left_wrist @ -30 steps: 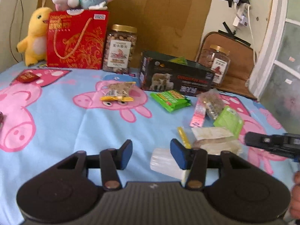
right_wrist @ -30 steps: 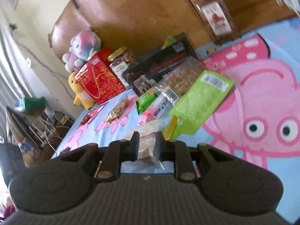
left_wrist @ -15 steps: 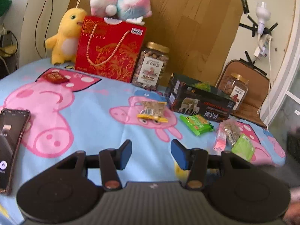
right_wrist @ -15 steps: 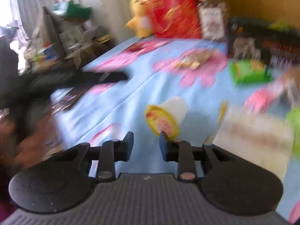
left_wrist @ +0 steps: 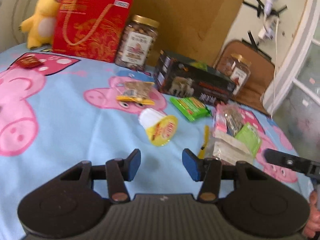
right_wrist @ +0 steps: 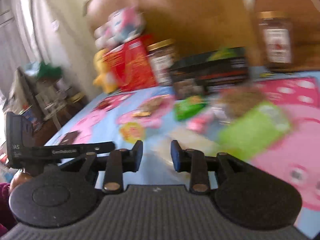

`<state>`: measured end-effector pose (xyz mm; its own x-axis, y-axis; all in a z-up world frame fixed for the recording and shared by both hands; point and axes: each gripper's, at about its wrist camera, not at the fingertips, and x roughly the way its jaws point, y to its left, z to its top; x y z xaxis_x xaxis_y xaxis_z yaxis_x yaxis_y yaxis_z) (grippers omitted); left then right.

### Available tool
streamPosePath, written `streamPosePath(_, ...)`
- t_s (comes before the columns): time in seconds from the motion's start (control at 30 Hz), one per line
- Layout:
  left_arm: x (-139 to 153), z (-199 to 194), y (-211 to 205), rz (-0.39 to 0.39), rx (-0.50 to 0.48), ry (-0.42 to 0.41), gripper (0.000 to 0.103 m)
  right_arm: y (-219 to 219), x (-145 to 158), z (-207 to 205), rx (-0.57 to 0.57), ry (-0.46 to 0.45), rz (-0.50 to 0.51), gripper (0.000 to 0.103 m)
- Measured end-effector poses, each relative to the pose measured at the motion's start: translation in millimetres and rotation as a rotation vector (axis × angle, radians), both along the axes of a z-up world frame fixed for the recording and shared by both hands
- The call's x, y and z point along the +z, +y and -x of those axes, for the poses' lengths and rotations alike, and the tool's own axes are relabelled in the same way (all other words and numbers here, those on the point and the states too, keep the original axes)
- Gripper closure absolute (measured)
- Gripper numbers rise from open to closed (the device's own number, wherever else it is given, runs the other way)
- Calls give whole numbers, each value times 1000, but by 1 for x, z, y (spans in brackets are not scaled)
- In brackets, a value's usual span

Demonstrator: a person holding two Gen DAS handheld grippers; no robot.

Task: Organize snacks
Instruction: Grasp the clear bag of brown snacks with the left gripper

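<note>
Two risks first, larger before smaller. Greatest: we judge the heaped packets at the right could slide apart if our left gripper sweeps across them, since green pouch, pink pack and pale bag lie overlapped and loose. Lesser: the tipped jelly cup, lying on its side near our left jaws, could roll on the soft pig-print sheet if nudged off-centre.

Grippers: left stands open, nothing between its blue pads. Right gripper has just been opening and holds nothing; its view is blurred.

Items, by bulk:
- Red gift bag, upright at the back.
- Dark box, mid-sheet.
- Nut jar, gold lid, beside the bag.
- Green bar pack, flat, in front of the box.
- Yellow-edged snack packet, apart, on the pig's face.
- Jelly cup, white body, yellow foil lid facing us.
</note>
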<state>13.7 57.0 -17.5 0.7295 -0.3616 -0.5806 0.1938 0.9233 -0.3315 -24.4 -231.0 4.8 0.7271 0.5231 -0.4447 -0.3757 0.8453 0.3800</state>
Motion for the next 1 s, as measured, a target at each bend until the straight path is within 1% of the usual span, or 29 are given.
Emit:
streamPosePath(0.07,0,-14,-6,-35,-12,-22,58,-16,-6,6,-64,12,14,65)
streamPosePath(0.13,1,-37,-13,-80,-14,-31,58,-28,-13,4,-110,53,1,65)
streamPosePath(0.17,2,-51,-17,-100,-23,-40,56,-32,-16,2,-125,65,-12,65)
streamPosePath(0.23,4,-71,-24,-123,-39,-71,56,-38,-19,2,-143,72,-32,65)
streamPosePath(0.27,5,-78,-25,-122,-36,-73,57,-37,-20,1,-149,71,-32,65)
streamPosePath(0.3,7,-81,-25,-109,-27,-69,58,-36,-22,1,-154,71,-33,65)
streamPosePath(0.33,10,-79,-23,-80,-21,-69,58,-37,-23,0,-153,73,-39,65)
streamPosePath(0.37,14,-72,-19,-39,-25,-82,56,-39,-23,3,-145,77,-47,65)
streamPosePath(0.4,18,-60,-15,6,-31,-99,55,-39,-24,4,-136,78,-52,65)
streamPosePath(0.43,21,-50,-13,35,-42,-100,55,-38,-24,6,-125,75,-52,65)
streamPosePath(0.47,22,-42,-13,65,-61,-96,54,-39,-26,9,-116,75,-51,63)
streamPosePath(0.5,22,-36,-14,92,-84,-90,51,-40,-27,7,-96,82,-56,59)
streamPosePath(0.53,22,-32,-18,107,-107,-81,50,-39,-28,6,-83,90,-66,57)
streamPosePath(0.57,21,-31,-24,108,-130,-68,47,-40,-30,4,-73,97,-79,54)
streamPosePath(0.63,17,-34,-39,89,-174,-46,47,-36,-33,2,-58,103,-86,51)
streamPosePath(0.73,12,-43,-57,50,-205,-40,46,-26,-34,4,-35,99,-49,46)
streamPosePath(0.77,8,-48,-61,49,-211,-21,44,-23,-33,4,-22,90,-28,46)
streamPosePath(0.83,0,-54,-65,88,-238,33,44,-17,-31,1,-3,80,15,42)
streamPosePath(0.87,-5,-55,-67,104,-248,51,47,-13,-31,-2,7,80,35,42)
streamPosePath(0.9,-10,-54,-70,116,-258,73,55,-9,-32,-5,20,79,50,42)
streamPosePath(0.93,-13,-51,-70,128,-263,78,57,-5,-33,-6,30,73,65,42)
streamPosePath(0.97,-14,-43,-71,135,-265,77,61,-1,-34,-8,38,64,85,41)
streamPosePath(1.0,-12,-34,-71,136,-271,89,63,2,-35,-8,38,65,103,40)
